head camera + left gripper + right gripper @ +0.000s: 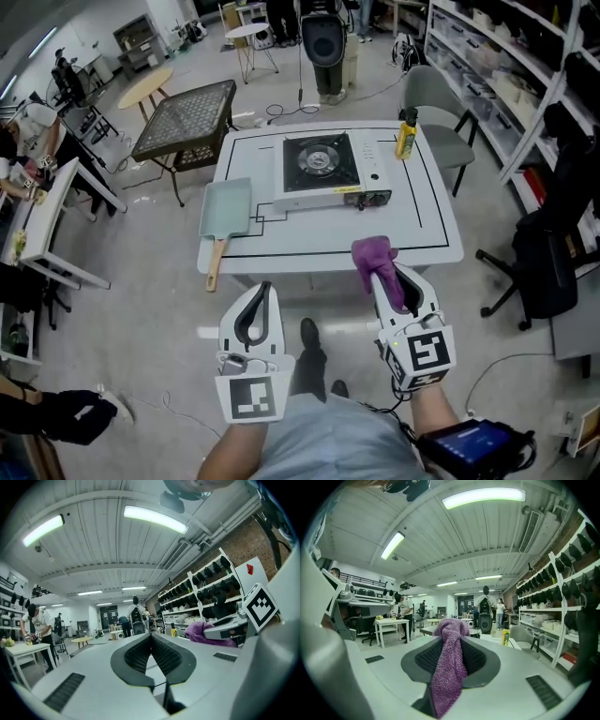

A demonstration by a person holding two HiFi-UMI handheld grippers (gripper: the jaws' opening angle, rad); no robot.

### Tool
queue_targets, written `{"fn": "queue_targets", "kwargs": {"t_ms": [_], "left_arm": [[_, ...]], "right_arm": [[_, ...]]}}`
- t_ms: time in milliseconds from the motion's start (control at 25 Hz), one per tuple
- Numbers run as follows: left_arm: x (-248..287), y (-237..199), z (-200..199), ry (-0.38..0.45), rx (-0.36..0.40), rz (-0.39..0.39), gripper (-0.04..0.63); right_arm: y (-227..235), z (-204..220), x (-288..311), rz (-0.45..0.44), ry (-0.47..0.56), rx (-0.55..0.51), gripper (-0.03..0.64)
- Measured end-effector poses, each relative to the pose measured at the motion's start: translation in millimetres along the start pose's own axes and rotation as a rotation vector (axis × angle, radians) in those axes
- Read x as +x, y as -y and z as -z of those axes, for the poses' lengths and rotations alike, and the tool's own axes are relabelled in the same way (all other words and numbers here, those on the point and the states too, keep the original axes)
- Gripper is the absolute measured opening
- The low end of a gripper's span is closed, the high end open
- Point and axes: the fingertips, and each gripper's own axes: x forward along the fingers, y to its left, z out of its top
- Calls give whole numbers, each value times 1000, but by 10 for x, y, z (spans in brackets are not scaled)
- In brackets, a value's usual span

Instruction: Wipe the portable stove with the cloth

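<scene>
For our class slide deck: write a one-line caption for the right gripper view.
The right gripper, jaws shut on a purple cloth that hangs down between them.

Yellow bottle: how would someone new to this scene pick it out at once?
Start at the white table, then the portable stove at its middle. The yellow bottle stands upright off the stove's far right corner, near the table's far edge. It is the only tall yellow thing there; the teal pan lies flat on the left.
</scene>
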Motion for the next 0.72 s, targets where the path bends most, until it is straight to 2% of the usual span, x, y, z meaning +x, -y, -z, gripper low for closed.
{"fn": "queue_targets", "kwargs": {"t_ms": [240, 480, 720], "left_arm": [[724, -322, 226, -12, -16, 5, 18], [1566, -681, 518, -70, -34, 31, 18], [2371, -1152, 534, -71, -36, 58, 18]], "right_arm": [[141, 108, 742, -12, -35, -2, 120], [361, 216, 1622, -3, -83, 20, 120], [570, 32, 2490, 34, -81, 19, 120]]}}
